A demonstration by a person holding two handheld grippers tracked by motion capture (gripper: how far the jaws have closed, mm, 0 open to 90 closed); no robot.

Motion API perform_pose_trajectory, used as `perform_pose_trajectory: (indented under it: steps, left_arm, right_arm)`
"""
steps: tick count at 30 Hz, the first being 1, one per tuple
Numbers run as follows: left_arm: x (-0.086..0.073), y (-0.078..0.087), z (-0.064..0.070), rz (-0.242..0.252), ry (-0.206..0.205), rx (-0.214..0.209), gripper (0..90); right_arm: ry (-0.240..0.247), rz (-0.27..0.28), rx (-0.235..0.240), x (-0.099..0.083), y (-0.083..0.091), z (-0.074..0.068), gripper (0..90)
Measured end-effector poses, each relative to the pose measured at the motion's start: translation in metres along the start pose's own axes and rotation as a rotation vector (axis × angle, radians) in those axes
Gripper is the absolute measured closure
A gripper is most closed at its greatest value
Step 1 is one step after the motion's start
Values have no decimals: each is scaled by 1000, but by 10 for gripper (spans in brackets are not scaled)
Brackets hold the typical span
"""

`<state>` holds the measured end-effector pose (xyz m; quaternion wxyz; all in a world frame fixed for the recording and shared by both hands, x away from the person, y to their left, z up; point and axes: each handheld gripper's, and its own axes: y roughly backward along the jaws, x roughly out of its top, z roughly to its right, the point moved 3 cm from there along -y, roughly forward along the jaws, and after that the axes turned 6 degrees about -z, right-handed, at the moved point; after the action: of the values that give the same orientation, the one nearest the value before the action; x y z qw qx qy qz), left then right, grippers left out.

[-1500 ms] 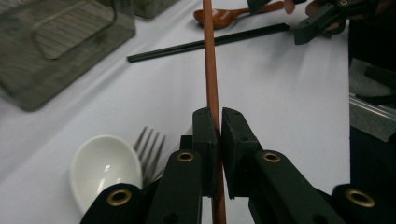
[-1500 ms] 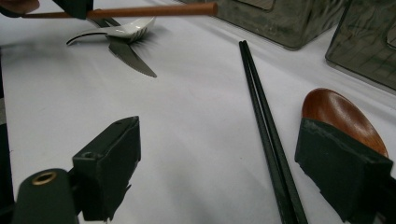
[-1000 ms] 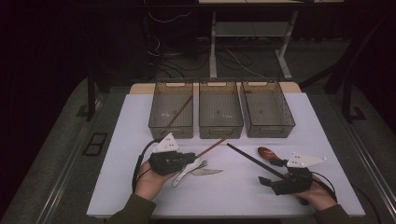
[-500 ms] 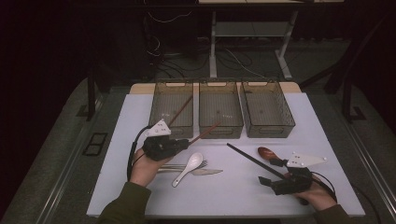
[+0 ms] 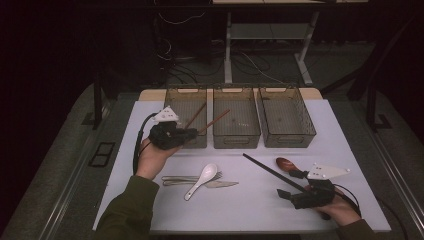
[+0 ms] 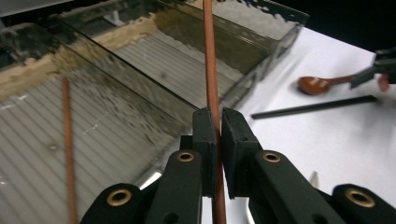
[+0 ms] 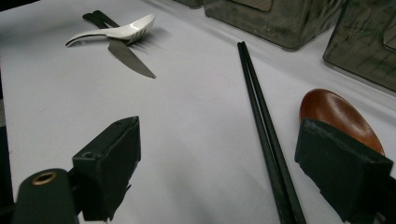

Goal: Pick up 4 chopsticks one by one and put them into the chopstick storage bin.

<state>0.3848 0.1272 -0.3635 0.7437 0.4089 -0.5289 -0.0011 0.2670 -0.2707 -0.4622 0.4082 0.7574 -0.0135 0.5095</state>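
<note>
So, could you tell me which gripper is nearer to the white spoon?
Left, though only slightly. The left gripper hangs above-left of the white spoon, by the left bin; the right gripper rests further off to its right.

spoon (image 5: 202, 179) on fork (image 5: 190, 178) | three bins (image 5: 237, 136) behind

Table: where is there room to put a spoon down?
Bare white table lies between the knife and the black chopsticks, and along the near edge. It is crowded by the white spoon, the fork and the brown spoon.
</note>
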Motion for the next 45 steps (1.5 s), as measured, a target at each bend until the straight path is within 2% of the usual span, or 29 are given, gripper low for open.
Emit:
perform_pose_trajectory:
  steps: [16,27,30,34,45]
  left_arm:
    - [23,-10,-40,-9,65,100,838]
    - [24,-20,-67,14,143,188,837]
    - [21,-23,-76,14,179,218,838]
    - [16,-27,-86,14,219,225,838]
    - [14,-41,-102,-20,258,251,837]
  right_arm:
    - [-2,3,-4,0,1,0,140]
    - [-1,-1,-3,-1,1,0,140]
    - [-2,-2,-3,-1,1,0,140]
    - [1,-2,-3,-1,1,-1,140]
    - [-4,-1,-4,-2,2,0,140]
